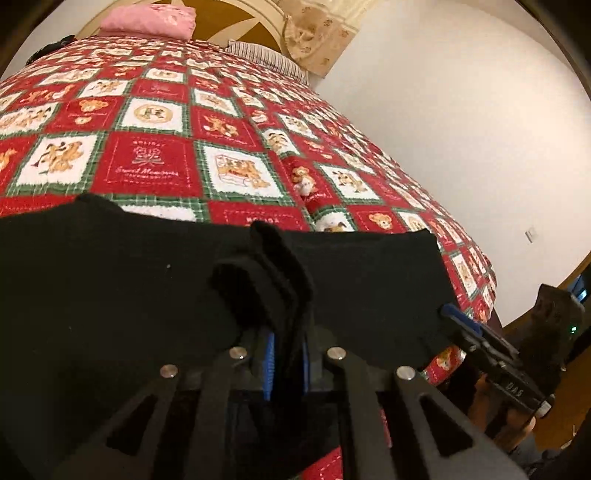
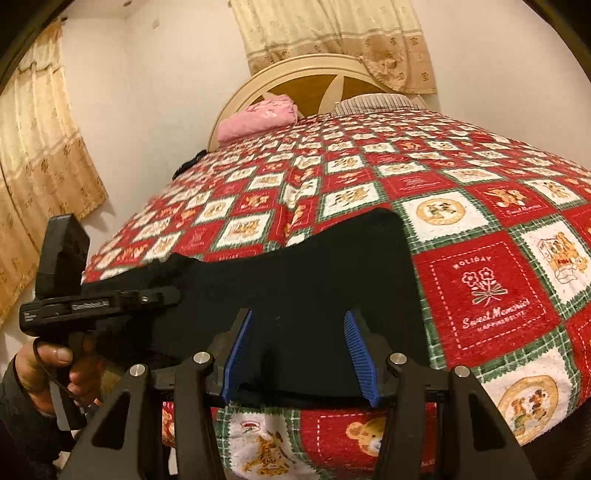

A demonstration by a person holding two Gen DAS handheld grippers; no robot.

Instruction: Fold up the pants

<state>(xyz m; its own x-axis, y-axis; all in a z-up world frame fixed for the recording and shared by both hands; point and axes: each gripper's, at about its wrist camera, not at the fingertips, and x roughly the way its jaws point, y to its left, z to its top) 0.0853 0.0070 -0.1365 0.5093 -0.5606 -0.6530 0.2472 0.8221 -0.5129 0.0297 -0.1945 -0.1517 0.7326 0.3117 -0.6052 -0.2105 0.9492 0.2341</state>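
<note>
Black pants (image 1: 129, 266) lie folded at the near edge of a bed with a red, green and white teddy-bear quilt (image 1: 155, 147). My left gripper (image 1: 286, 328) is shut on a bunched edge of the pants, with black cloth pinched between its blue pads. In the right wrist view the pants (image 2: 314, 273) lie flat on the quilt (image 2: 491, 288). My right gripper (image 2: 299, 343) is open, its blue pads (image 2: 236, 354) apart over the near edge of the pants, holding nothing. The other hand-held gripper (image 2: 173, 295) touches the pants' left edge there.
A pink folded cloth (image 1: 147, 18) and a striped pillow (image 1: 266, 55) lie by the headboard (image 2: 310, 81). Curtains (image 2: 37, 155) hang at the left wall. A white wall (image 1: 461, 129) stands right of the bed. The other gripper (image 1: 480, 339) is at the pants' right corner.
</note>
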